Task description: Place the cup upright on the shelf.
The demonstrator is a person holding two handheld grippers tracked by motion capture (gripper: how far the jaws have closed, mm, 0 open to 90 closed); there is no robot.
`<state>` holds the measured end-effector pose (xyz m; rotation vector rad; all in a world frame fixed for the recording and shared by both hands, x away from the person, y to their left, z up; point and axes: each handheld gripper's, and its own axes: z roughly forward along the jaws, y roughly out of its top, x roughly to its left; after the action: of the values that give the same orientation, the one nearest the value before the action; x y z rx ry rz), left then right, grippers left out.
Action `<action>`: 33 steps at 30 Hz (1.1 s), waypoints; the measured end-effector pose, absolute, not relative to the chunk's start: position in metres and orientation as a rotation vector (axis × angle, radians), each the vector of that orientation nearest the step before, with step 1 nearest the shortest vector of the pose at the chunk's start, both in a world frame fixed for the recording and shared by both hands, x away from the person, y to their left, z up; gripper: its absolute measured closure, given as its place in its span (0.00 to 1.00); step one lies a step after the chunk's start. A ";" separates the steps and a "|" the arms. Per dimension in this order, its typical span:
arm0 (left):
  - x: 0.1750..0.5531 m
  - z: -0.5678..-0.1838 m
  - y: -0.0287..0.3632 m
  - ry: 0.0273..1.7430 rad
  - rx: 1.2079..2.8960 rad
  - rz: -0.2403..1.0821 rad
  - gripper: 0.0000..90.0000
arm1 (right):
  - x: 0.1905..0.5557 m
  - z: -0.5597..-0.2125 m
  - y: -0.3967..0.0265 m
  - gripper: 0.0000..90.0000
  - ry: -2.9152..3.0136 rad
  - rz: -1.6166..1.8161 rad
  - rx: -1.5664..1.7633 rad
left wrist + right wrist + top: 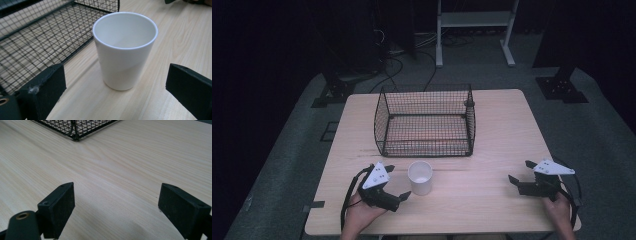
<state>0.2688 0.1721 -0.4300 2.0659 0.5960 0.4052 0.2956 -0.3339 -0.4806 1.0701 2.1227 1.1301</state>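
Right now the left gripper [397, 182] holds its black jaws wide apart around nothing — the plain white ceramic cup [420, 177], bearing no readable writing, stands upright just beyond them on the pale wooden table [492, 145]. Behind it sits the black wire-mesh basket [425, 121]; the right gripper [521, 171] — jaws likewise spread — rests well apart.

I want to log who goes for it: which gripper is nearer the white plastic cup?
Left. The left gripper sits just beside the white plastic cup, jaws open toward it; the right gripper is far off near the table's right edge.
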 end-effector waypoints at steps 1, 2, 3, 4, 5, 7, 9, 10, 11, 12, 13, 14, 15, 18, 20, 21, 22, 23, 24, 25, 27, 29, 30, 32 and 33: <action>0.269 -0.431 0.169 0.593 2.078 0.396 0.02 | 0.296 -0.481 -0.334 0.15 2.123 1.131 1.071; 0.269 -0.431 0.167 0.589 2.085 0.396 0.02 | 0.296 -0.481 -0.334 0.15 2.123 1.132 1.069; 0.269 -0.431 0.165 0.585 2.089 0.395 0.02 | 0.295 -0.481 -0.334 0.15 2.122 1.133 1.069; 0.269 -0.431 0.164 0.582 2.098 0.394 0.02 | 0.295 -0.481 -0.334 0.15 2.121 1.134 1.069; 0.270 -0.431 0.163 0.584 2.099 0.389 0.02 | 0.295 -0.480 -0.334 0.15 2.120 1.135 1.070; 0.270 -0.432 0.159 0.580 2.104 0.380 0.02 | 0.295 -0.481 -0.334 0.15 2.119 1.135 1.072; 0.272 -0.432 0.156 0.573 2.118 0.371 0.02 | 0.295 -0.481 -0.334 0.15 2.118 1.134 1.071; 0.272 -0.432 0.153 0.571 2.128 0.367 0.02 | 0.295 -0.481 -0.334 0.15 2.118 1.133 1.071; 0.273 -0.432 0.152 0.567 2.134 0.364 0.02 | 0.295 -0.481 -0.334 0.15 2.118 1.131 1.071; 0.274 -0.433 0.150 0.565 2.138 0.359 0.02 | 0.295 -0.481 -0.334 0.15 2.118 1.130 1.071; 0.276 -0.433 0.148 0.567 2.142 0.361 0.02 | 0.295 -0.481 -0.334 0.15 2.118 1.130 1.071; 0.277 -0.434 0.148 0.564 2.147 0.363 0.02 | 0.295 -0.481 -0.334 0.15 2.118 1.129 1.071; 0.279 -0.434 0.147 0.567 2.144 0.358 0.02 | 0.295 -0.481 -0.334 0.15 2.117 1.129 1.070; 0.283 -0.435 0.143 0.570 2.163 0.352 0.02 | 0.295 -0.481 -0.334 0.15 2.118 1.126 1.069; 0.284 -0.435 0.142 0.571 2.169 0.342 0.02 | 0.295 -0.481 -0.334 0.15 2.118 1.126 1.069; 0.287 -0.436 0.139 0.579 2.187 0.330 0.02 | 0.295 -0.481 -0.334 0.15 2.117 1.127 1.070; 0.289 -0.436 0.138 0.575 2.199 0.335 0.02 | 0.295 -0.481 -0.334 0.15 2.118 1.128 1.069; 0.290 -0.436 0.137 0.578 2.205 0.329 0.02 | 0.295 -0.481 -0.334 0.15 2.119 1.126 1.069; 0.292 -0.436 0.135 0.578 2.204 0.323 0.02 | 0.295 -0.481 -0.333 0.15 2.119 1.126 1.069; 0.292 -0.436 0.135 0.578 2.204 0.323 0.02 | 0.295 -0.481 -0.333 0.15 2.119 1.125 1.068; 0.297 -0.437 0.131 0.582 2.214 0.321 0.02 | 0.295 -0.481 -0.333 0.15 2.120 1.125 1.068; 0.300 -0.437 0.128 0.584 2.226 0.314 0.02 | 0.295 -0.481 -0.333 0.15 2.119 1.124 1.066; 0.301 -0.437 0.126 0.586 2.235 0.317 0.02 | 0.295 -0.481 -0.333 0.15 2.119 1.123 1.066; 0.303 -0.437 0.124 0.587 2.240 0.311 0.03 | 0.295 -0.481 -0.333 0.15 2.120 1.123 1.064; 0.303 -0.437 0.123 0.589 2.244 0.306 0.03 | 0.295 -0.481 -0.333 0.15 2.120 1.123 1.064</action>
<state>0.3032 0.1233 -0.4367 2.2440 0.5894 0.3058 0.2949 -0.3331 -0.4806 1.0642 2.1200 1.1230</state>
